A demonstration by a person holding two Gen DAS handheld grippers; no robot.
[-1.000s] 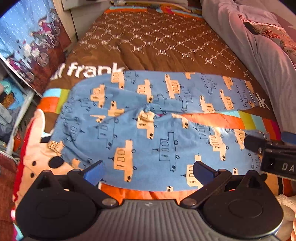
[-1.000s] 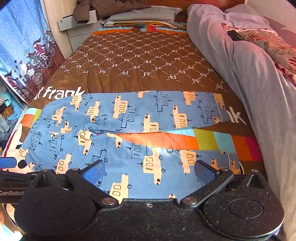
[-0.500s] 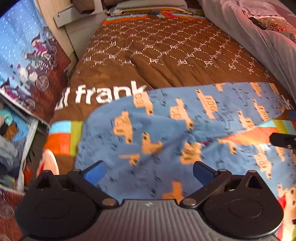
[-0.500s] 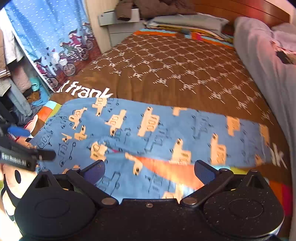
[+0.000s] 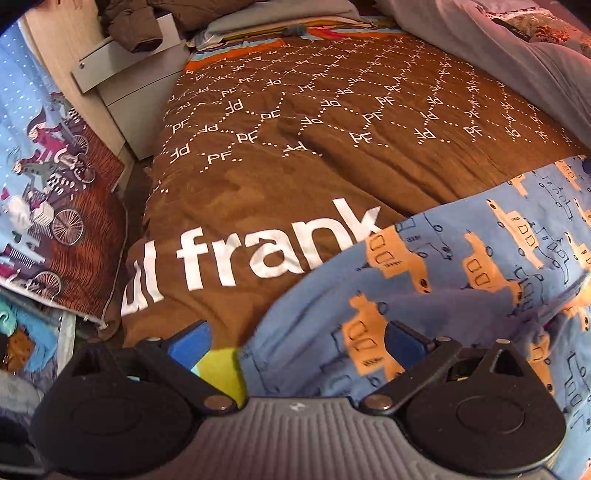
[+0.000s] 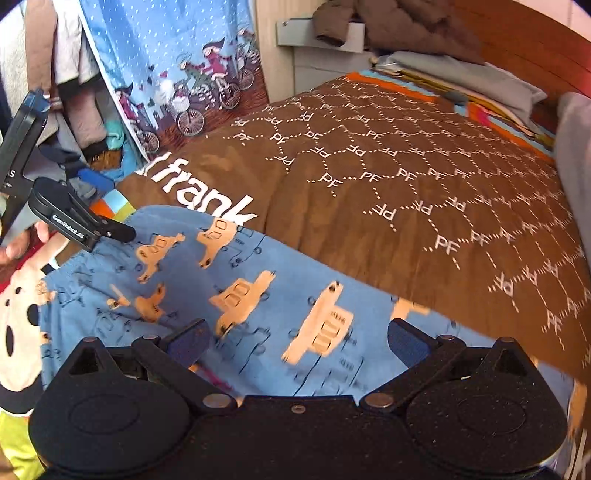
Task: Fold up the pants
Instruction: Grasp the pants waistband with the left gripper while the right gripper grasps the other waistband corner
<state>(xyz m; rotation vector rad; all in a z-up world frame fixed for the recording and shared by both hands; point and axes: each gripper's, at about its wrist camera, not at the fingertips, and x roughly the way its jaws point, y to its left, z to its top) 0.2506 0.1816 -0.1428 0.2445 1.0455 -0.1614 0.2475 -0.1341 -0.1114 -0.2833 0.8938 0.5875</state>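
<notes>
Blue pants (image 5: 461,280) printed with orange trucks lie spread on the brown bedspread (image 5: 332,122). In the left wrist view their waist end fills the lower right. My left gripper (image 5: 295,338) is open, low over the waist edge, one finger over the bedspread and one over the cloth. In the right wrist view the pants (image 6: 258,295) run across the lower frame. My right gripper (image 6: 297,338) is open just above the cloth. The left gripper (image 6: 92,206) shows there at the far left, by the waist end.
A grey blanket (image 5: 517,55) lies along the bed's right side. A bedside unit (image 5: 122,74) with a brown jacket (image 6: 388,22) stands at the head. A blue curtain with cyclists (image 6: 177,74) hangs left, clothes beside it. Pillows (image 6: 461,77) lie at the headboard.
Both grippers moved left and forward toward the waist end of the pants and dropped closer to the cloth. Both stay open.
</notes>
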